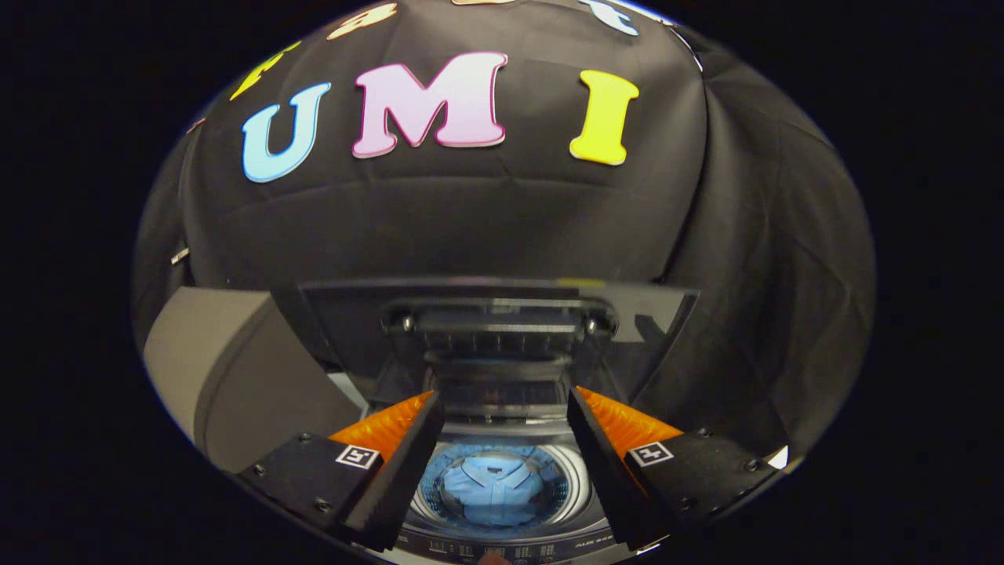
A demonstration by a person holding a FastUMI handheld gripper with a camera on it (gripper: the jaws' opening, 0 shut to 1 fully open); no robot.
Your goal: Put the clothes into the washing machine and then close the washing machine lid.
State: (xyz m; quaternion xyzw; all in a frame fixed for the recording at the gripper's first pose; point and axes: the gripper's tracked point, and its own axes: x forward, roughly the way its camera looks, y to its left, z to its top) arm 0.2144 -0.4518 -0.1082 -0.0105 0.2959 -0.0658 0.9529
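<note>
A small top-loading washing machine [502, 543] stands below and ahead of me. Its dark glass lid [502, 329] is raised upright behind the drum opening. A light blue collared shirt [492, 488] lies inside the round drum [572, 479]. My gripper [502, 404] hangs above the drum with its fingers wide apart and nothing between them. The shirt shows in the gap between the fingers, well below them. The lid rises just beyond the fingertips.
A grey box-like body [227, 369] stands to the left of the washer. Black cloth walls close the booth behind and to the right. The washer's control strip [510, 549] runs along its near edge.
</note>
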